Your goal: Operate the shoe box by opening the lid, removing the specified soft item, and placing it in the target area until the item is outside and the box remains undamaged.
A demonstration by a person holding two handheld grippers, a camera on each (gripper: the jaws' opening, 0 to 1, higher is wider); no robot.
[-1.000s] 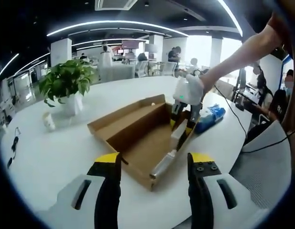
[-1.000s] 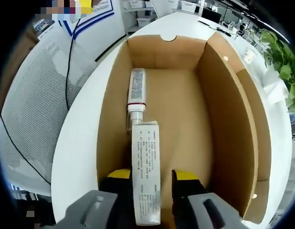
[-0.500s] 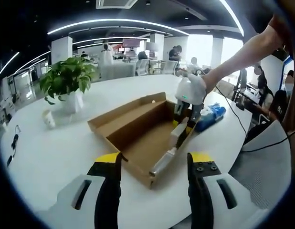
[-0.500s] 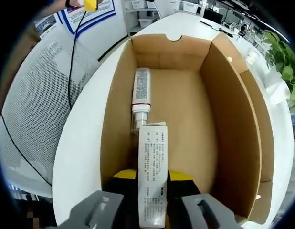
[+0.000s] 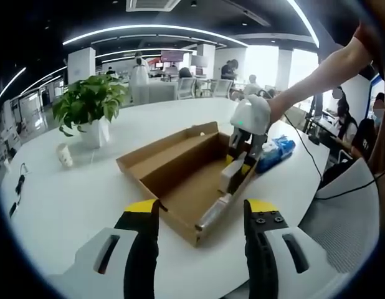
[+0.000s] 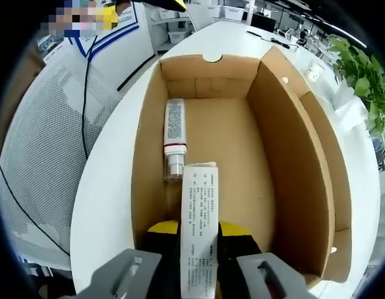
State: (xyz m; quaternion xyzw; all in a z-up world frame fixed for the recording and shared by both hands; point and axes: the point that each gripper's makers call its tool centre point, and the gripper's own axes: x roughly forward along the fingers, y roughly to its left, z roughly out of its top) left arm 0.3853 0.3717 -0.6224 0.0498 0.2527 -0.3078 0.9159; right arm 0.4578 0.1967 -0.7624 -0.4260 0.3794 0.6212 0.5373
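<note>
An open cardboard shoe box (image 5: 180, 180) (image 6: 292, 156) lies on the white table, its lid folded back. My right gripper (image 6: 199, 233) (image 5: 241, 167) is shut on a white printed carton (image 6: 199, 243) (image 5: 233, 174), held slightly above the box floor. A white tube with a clear cap (image 6: 174, 137) (image 5: 214, 215) lies along the box's wall, beyond the carton. My left gripper (image 5: 199, 215) is open, hovering near the box's front corner with nothing between its jaws.
A potted green plant (image 5: 86, 109) (image 6: 364, 75) and a small white object (image 5: 65, 156) stand on the white table (image 5: 68, 205). A blue packet (image 5: 273, 152) lies behind the box. A mesh chair (image 6: 49, 156) is at the table edge. People sit in the background.
The right gripper closed on the carton and lifted it a little off the tube end. The left gripper has stayed in place.
</note>
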